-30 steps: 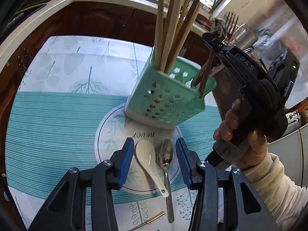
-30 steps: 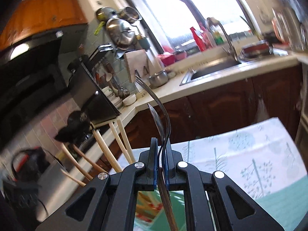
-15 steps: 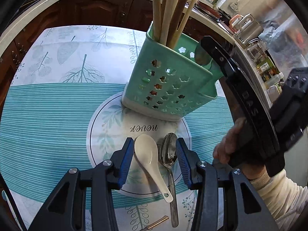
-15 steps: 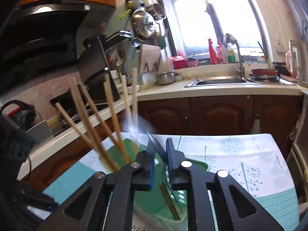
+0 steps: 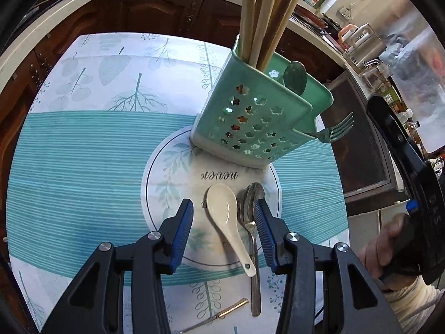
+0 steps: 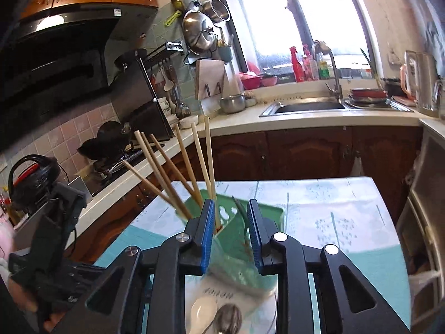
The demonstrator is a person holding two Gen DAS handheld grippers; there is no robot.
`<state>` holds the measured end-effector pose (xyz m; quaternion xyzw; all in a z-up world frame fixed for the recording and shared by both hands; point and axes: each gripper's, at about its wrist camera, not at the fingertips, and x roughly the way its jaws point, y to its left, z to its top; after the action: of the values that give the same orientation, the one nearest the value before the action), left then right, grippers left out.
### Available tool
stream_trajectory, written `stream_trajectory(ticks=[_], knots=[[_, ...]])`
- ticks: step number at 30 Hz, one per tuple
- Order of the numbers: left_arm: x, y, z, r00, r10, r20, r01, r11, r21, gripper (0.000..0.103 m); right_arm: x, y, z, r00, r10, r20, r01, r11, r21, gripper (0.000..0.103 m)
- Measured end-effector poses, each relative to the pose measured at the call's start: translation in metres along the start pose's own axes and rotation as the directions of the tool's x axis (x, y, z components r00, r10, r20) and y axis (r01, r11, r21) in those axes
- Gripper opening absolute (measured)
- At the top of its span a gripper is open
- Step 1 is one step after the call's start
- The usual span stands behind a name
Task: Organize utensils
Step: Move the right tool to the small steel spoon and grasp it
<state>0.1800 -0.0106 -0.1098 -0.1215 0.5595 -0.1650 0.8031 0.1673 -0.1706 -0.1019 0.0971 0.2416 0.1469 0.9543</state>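
A mint green perforated caddy [image 5: 261, 117] stands on the tablecloth with several wooden chopsticks [image 5: 264, 14] in its back section. A metal spoon [image 5: 294, 78] stands inside it, and a fork [image 5: 333, 130] leans out over its right rim. My left gripper [image 5: 222, 211] is open above a white ceramic spoon [image 5: 225, 211] and a metal spoon [image 5: 251, 203], straddling both without pressing them. My right gripper [image 6: 230, 208] sits behind the caddy [image 6: 250, 239], its jaws opening with nothing gripped. The fork's handle [image 6: 240, 214] shows beyond them.
A thin gold-tipped utensil [image 5: 230, 310] lies near the table's front edge. The tablecloth [image 5: 83, 167] has a round printed motif under the spoons. Dark cabinets, a counter and a sink [image 6: 306, 105] ring the table. A hand holds the right tool's black body [image 5: 417, 183].
The right gripper, shut on a fork and spoon above the caddy a second ago, has parted its jaws and drawn back. Both pieces now rest in the caddy. The left gripper stays over the spoons.
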Motion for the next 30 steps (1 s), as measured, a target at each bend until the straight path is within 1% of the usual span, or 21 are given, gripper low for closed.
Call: stream_trajectory(ticks=[2, 5, 8, 11, 14, 17, 18, 20, 21, 23, 24, 25, 27, 29, 30], knots=[[-0.003, 0.003, -0.004, 1.0, -0.009, -0.013, 0.008, 1.0, -0.007, 0.044, -0.019, 0.001, -0.003, 1.0, -0.001, -0.024, 0.002, 1.0, 0.016, 0.026], [-0.008, 0.008, -0.01, 0.999, -0.021, -0.034, 0.02, 1.0, -0.017, 0.044, -0.037, 0.002, -0.016, 0.996, -0.007, -0.088, 0.011, 0.999, 0.045, 0.026], [-0.013, 0.014, -0.015, 0.998, -0.034, -0.052, 0.032, 0.999, -0.034, 0.044, -0.046, 0.003, -0.033, 0.983, -0.01, -0.184, 0.024, 0.997, 0.075, 0.026], [-0.02, 0.024, -0.024, 0.996, -0.048, -0.077, 0.044, 0.998, -0.053, 0.044, -0.052, 0.012, -0.052, 0.966, -0.023, -0.259, 0.037, 0.998, 0.049, 0.026], [-0.027, 0.031, -0.036, 0.994, -0.045, -0.095, 0.041, 0.998, -0.049, 0.044, -0.062, 0.026, -0.074, 0.944, 0.001, -0.33, 0.005, 1.0, 0.017, 0.026], [-0.031, 0.04, -0.049, 0.993, -0.035, -0.116, 0.031, 0.999, -0.041, 0.045, -0.066, 0.048, -0.098, 0.909, 0.023, -0.417, -0.049, 0.997, -0.052, 0.026], [-0.032, 0.043, -0.056, 0.992, -0.028, -0.126, 0.023, 0.999, -0.038, 0.048, -0.068, 0.059, -0.109, 0.892, 0.03, -0.451, -0.08, 0.993, -0.092, 0.026], [-0.032, 0.049, -0.069, 0.989, -0.015, -0.144, 0.011, 0.999, -0.032, 0.05, -0.07, 0.077, -0.125, 0.868, 0.041, -0.495, -0.13, 0.981, -0.146, 0.026], [-0.032, 0.053, -0.077, 0.987, -0.01, -0.158, 0.005, 1.0, -0.028, 0.05, -0.073, 0.088, -0.136, 0.852, 0.049, -0.522, -0.165, 0.97, -0.178, 0.026], [-0.031, 0.06, -0.092, 0.983, 0.005, -0.181, -0.009, 1.0, -0.024, 0.05, -0.076, 0.105, -0.152, 0.825, 0.065, -0.561, -0.215, 0.955, -0.206, 0.026], [-0.031, 0.064, -0.1, 0.982, 0.01, -0.191, -0.015, 1.0, -0.025, 0.05, -0.08, 0.114, -0.163, 0.806, 0.077, -0.587, -0.249, 0.944, -0.218, 0.026], [-0.032, 0.068, -0.106, 0.98, 0.014, -0.198, -0.019, 0.999, -0.027, 0.05, -0.082, 0.121, -0.168, 0.792, 0.087, -0.604, -0.274, 0.935, -0.226, 0.026], [-0.034, 0.076, -0.117, 0.978, 0.017, -0.208, -0.026, 0.999, -0.039, 0.05, -0.088, 0.137, -0.182, 0.769, 0.097, -0.631, -0.327, 0.909, -0.259, 0.026], [-0.037, 0.086, -0.126, 0.978, 0.015, -0.209, -0.029, 0.998, -0.063, 0.05, -0.094, 0.154, -0.196, 0.746, 0.101, -0.658, -0.388, 0.87, -0.306, 0.026], [-0.039, 0.092, -0.131, 0.978, 0.016, -0.207, -0.032, 0.997, -0.076, 0.05, -0.096, 0.161, -0.202, 0.74, 0.092, -0.667, -0.409, 0.848, -0.337, 0.026]])
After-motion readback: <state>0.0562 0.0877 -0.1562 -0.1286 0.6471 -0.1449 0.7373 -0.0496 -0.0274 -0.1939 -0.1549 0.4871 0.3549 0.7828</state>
